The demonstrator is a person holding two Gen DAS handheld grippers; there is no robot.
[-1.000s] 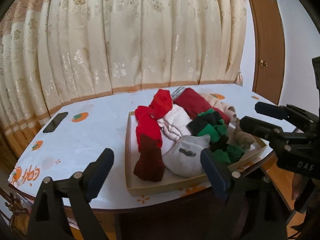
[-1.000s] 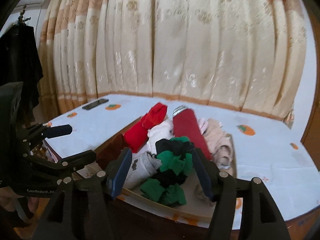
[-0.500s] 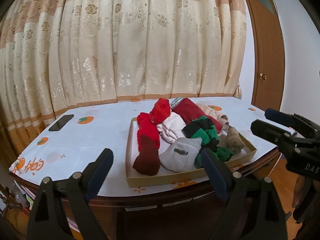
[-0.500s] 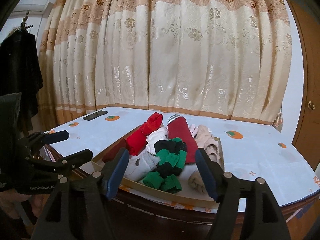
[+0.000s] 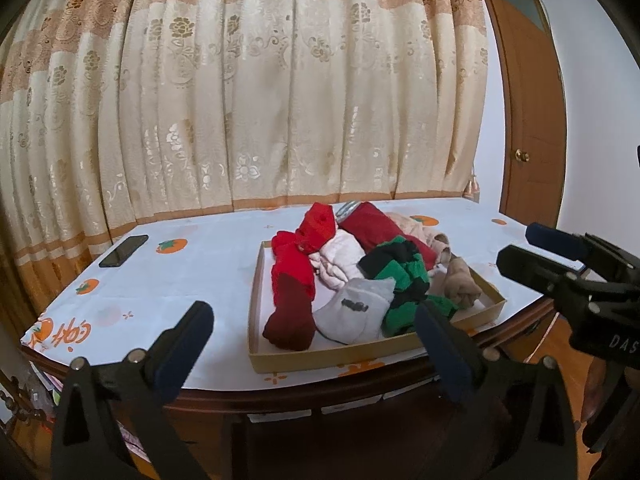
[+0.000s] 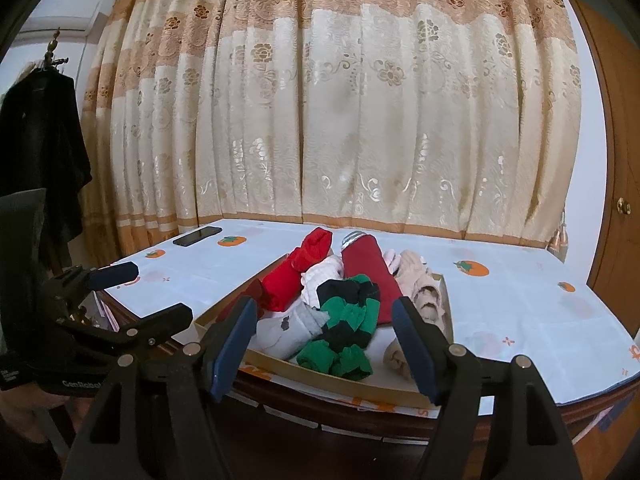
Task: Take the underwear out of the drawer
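A shallow cardboard drawer (image 5: 360, 354) sat on the tabletop (image 5: 208, 264) near its front edge, heaped with rolled and folded underwear (image 5: 348, 272). The pile held a bright red piece (image 5: 294, 260) at the left with a dark red end (image 5: 290, 322) nearest the front, a pale pink bundle (image 5: 338, 258), a grey piece (image 5: 354, 310), a green and black striped roll (image 5: 400, 276), a long dark red roll (image 5: 380, 230) and beige pieces (image 5: 460, 284) on the right. Everything lay inside or draped over the drawer.

The left gripper (image 5: 312, 334) hung in front of the table edge, short of the drawer; its jaws had just been opening and stood spread wide with nothing between them. The right gripper (image 6: 324, 326) (seen from the left camera at the far right (image 5: 520, 252)) was likewise parted and empty, its jaws having also eased wider, framing the striped roll from a distance without touching it.

A black phone (image 5: 123, 251) lay at the far left of the white, orange-printed cloth. Cream floral curtains (image 5: 280, 100) hung behind, a brown door (image 5: 528, 120) stood at the right, and dark clothing (image 6: 36, 152) hung at the far left.
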